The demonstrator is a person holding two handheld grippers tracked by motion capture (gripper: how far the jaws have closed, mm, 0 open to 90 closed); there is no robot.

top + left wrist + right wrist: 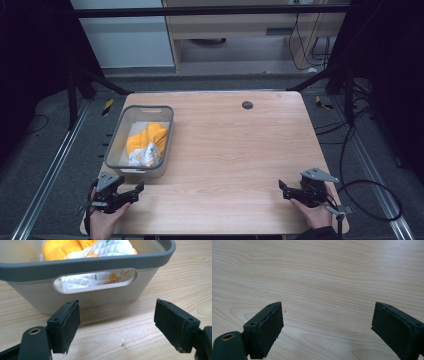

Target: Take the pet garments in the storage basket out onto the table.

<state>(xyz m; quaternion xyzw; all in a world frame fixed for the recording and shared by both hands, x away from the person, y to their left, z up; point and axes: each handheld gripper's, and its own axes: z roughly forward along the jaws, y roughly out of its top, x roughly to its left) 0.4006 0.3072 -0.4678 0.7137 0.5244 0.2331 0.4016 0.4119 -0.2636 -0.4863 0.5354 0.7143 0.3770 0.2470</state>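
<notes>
Left tongs (117, 322) gape before cloth-filled basket (85, 265).

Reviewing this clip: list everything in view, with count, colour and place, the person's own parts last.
bin: one, grey, table's left side
cloth: one, orange and white quilted, bunched inside the bin
table: one, light wood, centre
round cap: one, dark, far part of the table
left gripper: one, black, near left corner, jaws open, facing the bin's handle slot
right gripper: one, black, near right corner, jaws open over bare wood
</notes>
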